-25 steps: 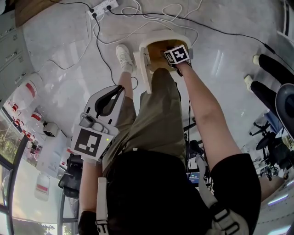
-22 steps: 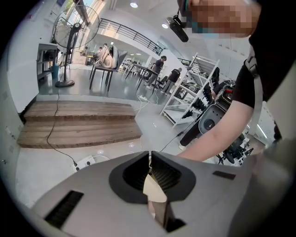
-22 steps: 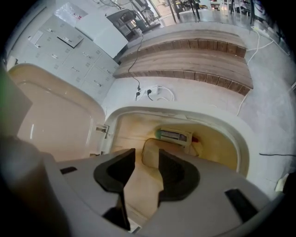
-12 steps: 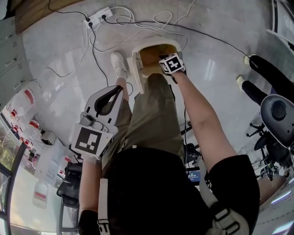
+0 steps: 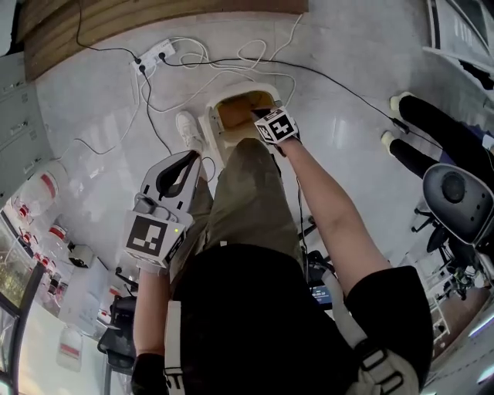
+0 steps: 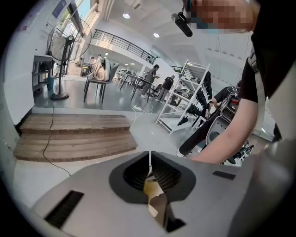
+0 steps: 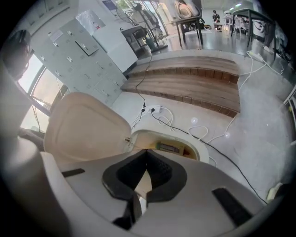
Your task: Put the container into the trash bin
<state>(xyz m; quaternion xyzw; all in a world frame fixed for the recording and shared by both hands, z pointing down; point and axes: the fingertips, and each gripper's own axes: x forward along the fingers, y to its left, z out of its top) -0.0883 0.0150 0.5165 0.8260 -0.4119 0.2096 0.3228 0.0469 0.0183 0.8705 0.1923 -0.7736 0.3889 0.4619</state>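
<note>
The beige trash bin (image 5: 224, 127) stands on the floor by the person's foot, its lid (image 7: 85, 127) swung open. Inside its mouth lies a brownish container (image 7: 169, 148) with a label. My right gripper (image 5: 262, 122) hangs just above the bin's opening; its jaws (image 7: 147, 152) are shut with nothing between them. My left gripper (image 5: 193, 156) is held beside the left thigh, away from the bin. In the left gripper view its jaws (image 6: 149, 156) meet at the tips and hold nothing.
A power strip (image 5: 152, 55) and loose cables (image 5: 255, 54) lie on the floor behind the bin, before a wooden platform (image 5: 154, 19). Another person's black legs (image 5: 432, 127) and an office chair (image 5: 455, 200) are at the right. Bottles (image 5: 38, 185) stand at the left.
My right gripper has lifted up out of the bin's mouth and now hangs above it. The left gripper has risen a little beside the thigh.
</note>
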